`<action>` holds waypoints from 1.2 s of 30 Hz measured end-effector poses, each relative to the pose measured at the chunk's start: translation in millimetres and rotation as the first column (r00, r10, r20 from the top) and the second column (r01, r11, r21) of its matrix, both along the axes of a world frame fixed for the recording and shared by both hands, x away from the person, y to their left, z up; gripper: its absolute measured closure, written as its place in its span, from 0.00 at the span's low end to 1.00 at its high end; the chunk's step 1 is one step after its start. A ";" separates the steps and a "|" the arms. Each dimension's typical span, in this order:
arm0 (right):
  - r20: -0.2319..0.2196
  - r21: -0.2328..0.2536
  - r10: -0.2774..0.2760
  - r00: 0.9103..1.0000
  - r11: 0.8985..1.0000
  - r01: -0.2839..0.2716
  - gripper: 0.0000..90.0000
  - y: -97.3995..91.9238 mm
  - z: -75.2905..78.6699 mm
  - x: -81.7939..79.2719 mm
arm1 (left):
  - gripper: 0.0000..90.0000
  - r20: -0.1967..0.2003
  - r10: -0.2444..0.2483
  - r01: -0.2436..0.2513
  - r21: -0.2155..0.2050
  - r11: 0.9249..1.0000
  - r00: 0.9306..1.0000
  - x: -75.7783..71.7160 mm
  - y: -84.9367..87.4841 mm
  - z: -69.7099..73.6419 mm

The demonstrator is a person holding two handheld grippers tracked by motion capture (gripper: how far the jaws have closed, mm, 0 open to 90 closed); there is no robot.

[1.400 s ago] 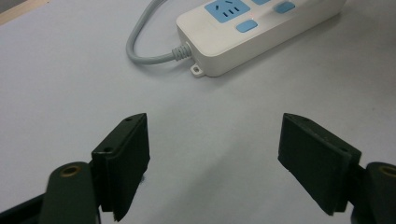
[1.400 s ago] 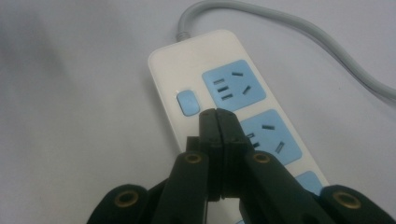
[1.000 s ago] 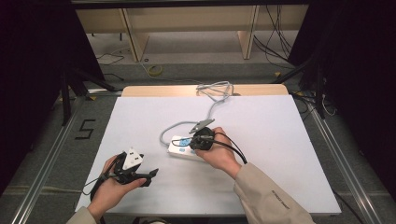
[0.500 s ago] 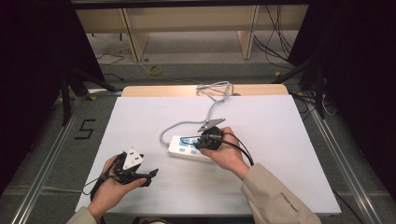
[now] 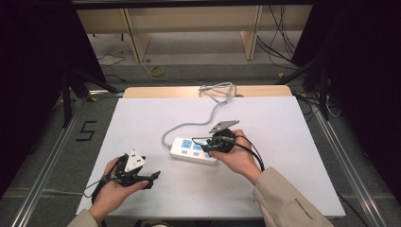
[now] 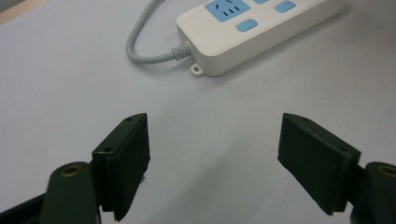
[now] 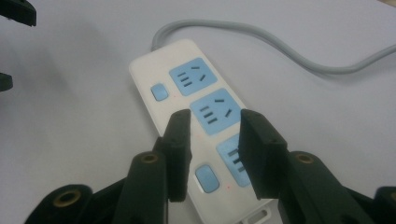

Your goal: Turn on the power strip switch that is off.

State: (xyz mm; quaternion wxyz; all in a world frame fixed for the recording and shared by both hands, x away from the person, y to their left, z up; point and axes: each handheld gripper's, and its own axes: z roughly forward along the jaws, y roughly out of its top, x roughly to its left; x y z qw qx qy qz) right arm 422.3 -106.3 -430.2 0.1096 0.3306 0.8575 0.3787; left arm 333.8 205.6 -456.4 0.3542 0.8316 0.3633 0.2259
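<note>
Since a second ago the right gripper (image 5: 208, 144) has slid a little toward the right edge of the tabletop (image 5: 293, 142) while hanging over the power strip (image 5: 182, 150); the left gripper (image 5: 153, 177) has kept its place near the front-left corner. Seen in the right gripper view, the right gripper (image 7: 212, 140) has its jaws drawn to a narrow gap, holding nothing, poised just above the middle socket (image 7: 214, 111), with a blue switch button (image 7: 207, 178) beside its near jaw. The left gripper (image 6: 212, 154) stands wide open and empty, pointed at the strip's cord end (image 6: 187, 50) from well apart.

The power strip lies flat near the middle of the tabletop, its grey cable (image 5: 189, 125) curling off toward the far edge. The step looks like pressing or gripping something on the strip's face. To do it well, line the jaw tip squarely over the chosen button before descending, press straight down so the light strip does not skate, and bring the idle gripper in to brace the body if it shifts.
</note>
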 end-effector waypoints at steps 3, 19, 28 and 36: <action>0.004 0.006 -0.006 1.000 1.000 0.006 0.70 -6.5 0.6 -1.8 | 0.28 0.000 0.001 -0.001 0.001 1.000 1.000 0.0 -0.1 -0.1; -0.003 0.025 -0.037 0.999 0.999 0.037 0.66 -38.5 3.5 -10.4 | 0.28 -0.001 0.002 -0.002 0.002 1.000 1.000 0.3 -0.6 -0.4; -0.001 0.041 -0.058 0.998 0.997 0.058 0.65 -55.4 5.2 -15.3 | 0.28 -0.002 0.003 -0.003 0.002 1.000 1.000 0.4 -0.7 -0.5; -0.002 0.041 -0.084 0.996 0.996 0.084 0.63 -72.9 2.3 -21.1 | 0.27 -0.004 0.005 -0.005 0.003 1.000 1.000 0.4 -0.6 -0.6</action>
